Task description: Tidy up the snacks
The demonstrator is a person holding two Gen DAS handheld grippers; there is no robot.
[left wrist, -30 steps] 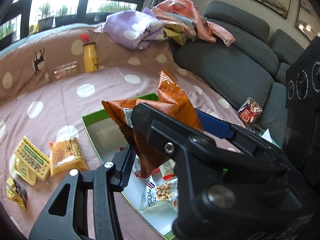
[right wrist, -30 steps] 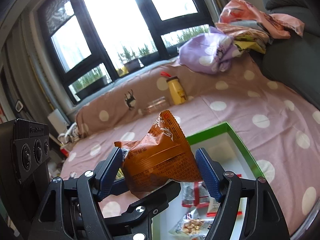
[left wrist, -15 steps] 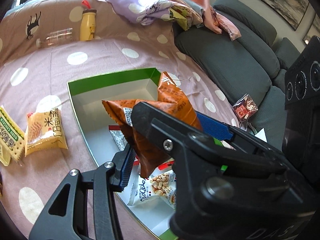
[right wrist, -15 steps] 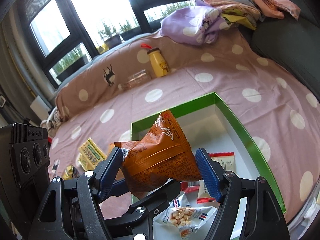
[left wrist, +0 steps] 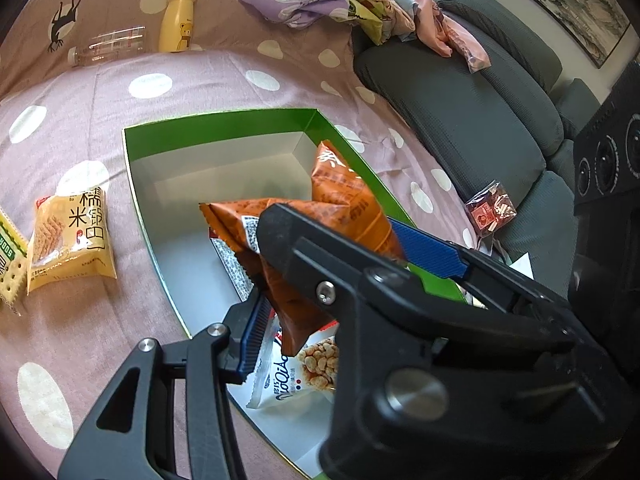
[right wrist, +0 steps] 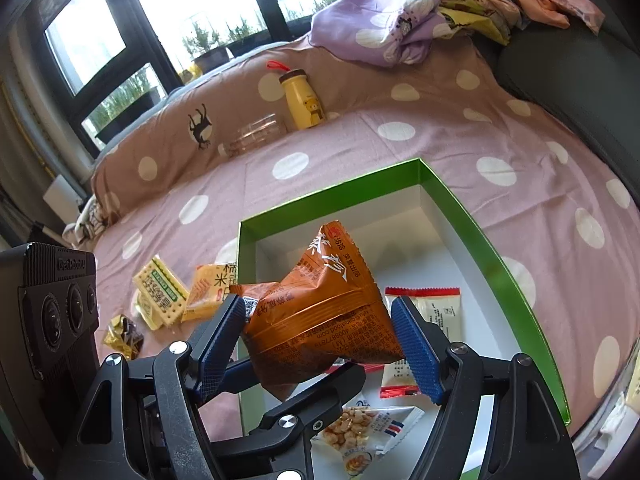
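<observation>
Jaws of both grippers clamp the orange packet above the green-rimmed box's open far half.

The orange snack bag and a black gripper arm cover most of the peanut packet and the red-edged packet in the green box; the biscuit pack runs off the frame's edge.
</observation>
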